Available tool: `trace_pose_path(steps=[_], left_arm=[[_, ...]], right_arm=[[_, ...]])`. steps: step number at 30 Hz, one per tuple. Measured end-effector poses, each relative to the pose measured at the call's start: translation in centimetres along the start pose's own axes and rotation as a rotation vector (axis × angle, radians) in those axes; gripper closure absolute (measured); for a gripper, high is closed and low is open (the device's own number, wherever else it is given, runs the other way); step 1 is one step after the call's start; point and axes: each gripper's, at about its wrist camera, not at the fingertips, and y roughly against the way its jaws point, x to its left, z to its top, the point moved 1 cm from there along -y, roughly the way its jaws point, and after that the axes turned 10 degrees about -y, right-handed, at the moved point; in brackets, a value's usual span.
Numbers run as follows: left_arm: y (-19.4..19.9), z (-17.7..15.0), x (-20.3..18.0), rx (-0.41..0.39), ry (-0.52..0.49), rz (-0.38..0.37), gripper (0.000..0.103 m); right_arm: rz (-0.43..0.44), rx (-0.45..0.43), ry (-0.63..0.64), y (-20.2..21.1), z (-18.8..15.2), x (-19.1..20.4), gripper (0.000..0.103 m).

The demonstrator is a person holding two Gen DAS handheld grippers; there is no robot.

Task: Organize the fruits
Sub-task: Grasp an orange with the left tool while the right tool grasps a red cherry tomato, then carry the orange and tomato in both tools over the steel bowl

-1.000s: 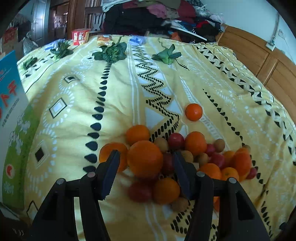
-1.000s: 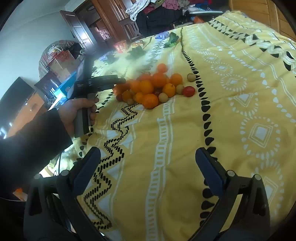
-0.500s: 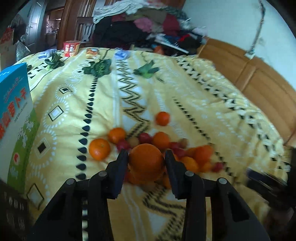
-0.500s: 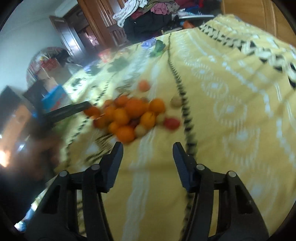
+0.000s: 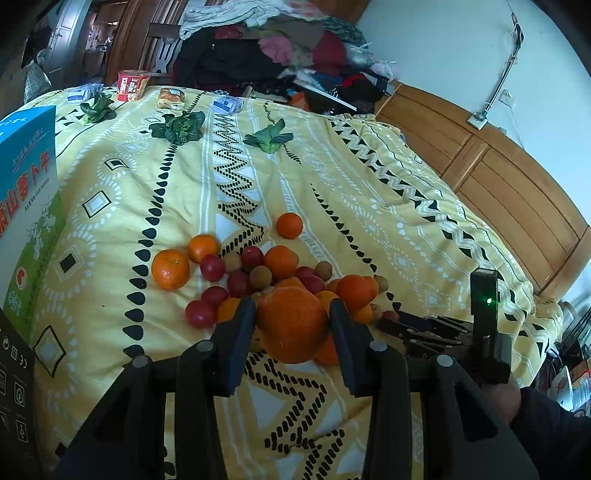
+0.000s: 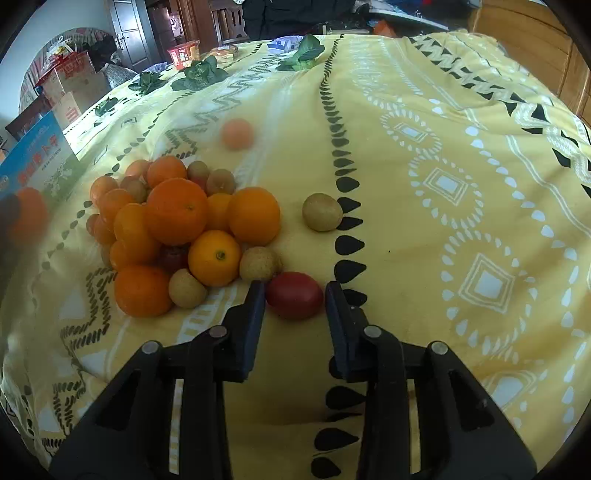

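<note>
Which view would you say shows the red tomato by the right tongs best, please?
The right wrist view: the red tomato lies large and sharp between the open right tongs. The left wrist view shows only a sliver of it.

Black plastic fingers (image 5: 240,343); silver screws (image 6: 372,331); dark sleeve (image 5: 554,432).

You are working in a home bedroom: a bed spread with a yellow patterned quilt (image 5: 369,192), a brown wooden headboard (image 5: 509,184) against a white wall, a heap of mixed clothes (image 5: 280,55) piled at the far end, and a dark wooden door (image 6: 127,22) beyond stacked cardboard boxes (image 6: 74,79).
</note>
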Motion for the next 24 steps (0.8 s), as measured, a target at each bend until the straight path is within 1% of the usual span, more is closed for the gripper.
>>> trace_pose_path(steps=[8, 10, 14, 16, 19, 21, 24], left_arm=[[0.6, -0.3, -0.2, 0.000, 0.008, 0.014, 0.061], [1.1, -0.2, -0.1, -0.002, 0.010, 0.021, 0.061], [2.9, 0.2, -0.3, -0.023, -0.003, 0.033, 0.061], [4.5, 0.7, -0.4, -0.048, -0.012, 0.043, 0.061], [7.9, 1.4, -0.2, -0.099, -0.019, 0.075, 0.061], [10.5, 1.7, 0.3, -0.132, -0.018, 0.113, 0.061], [15.5, 1.8, 2.0, -0.184, -0.001, 0.198, 0.061]], right_arm=[[-0.026, -0.018, 0.025, -0.3, -0.1, 0.6, 0.069], [-0.015, -0.035, 0.012, 0.3, 0.1, 0.5, 0.071], [0.020, -0.097, -0.001, 3.2, 0.5, 0.9, 0.071], [0.046, -0.119, 0.000, 4.8, 0.8, 1.6, 0.071], [0.098, -0.175, 0.035, 8.3, 1.5, 4.1, 0.071], [0.149, -0.204, 0.062, 10.4, 2.0, 6.5, 0.071], [0.230, -0.242, 0.120, 13.3, 2.7, 10.7, 0.071]])
